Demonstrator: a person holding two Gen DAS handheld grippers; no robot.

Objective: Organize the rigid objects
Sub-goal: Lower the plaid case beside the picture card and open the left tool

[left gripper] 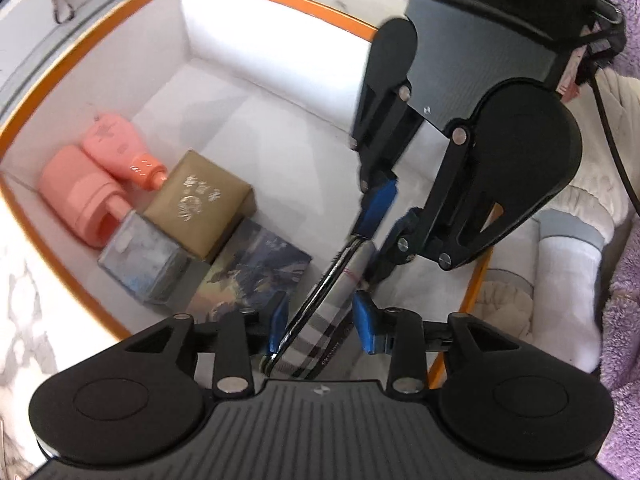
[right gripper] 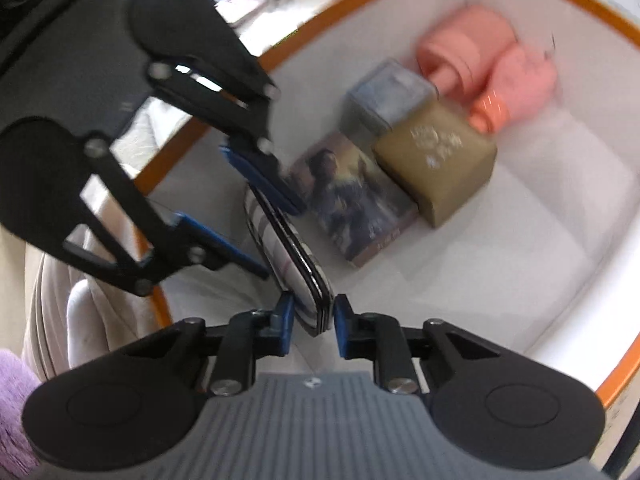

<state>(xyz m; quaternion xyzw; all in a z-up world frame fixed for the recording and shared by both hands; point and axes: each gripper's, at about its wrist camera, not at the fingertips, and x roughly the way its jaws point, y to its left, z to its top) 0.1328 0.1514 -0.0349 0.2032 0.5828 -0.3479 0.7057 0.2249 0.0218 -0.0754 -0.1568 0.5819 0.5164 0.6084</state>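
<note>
Standing plaid case (left gripper: pixel 320 312) between both grippers' fingers (left gripper: pixel 280 320).

Grey-veined white marble surface (left gripper: pixel 24 320) along the left edge of the left wrist view. On it at the top left, a brown looped strap (left gripper: pixel 60 0), too blurred to identify. Down the right edge, fluffy purple fabric (left gripper: pixel 624 280), touching cream ribbed knit fabric (left gripper: pixel 580 200). Over the knit, a thin black cable (left gripper: pixel 612 148). In the right wrist view, purple fluff low at the left, pale folded cloth (right gripper: pixel 88 320) just above.
</note>
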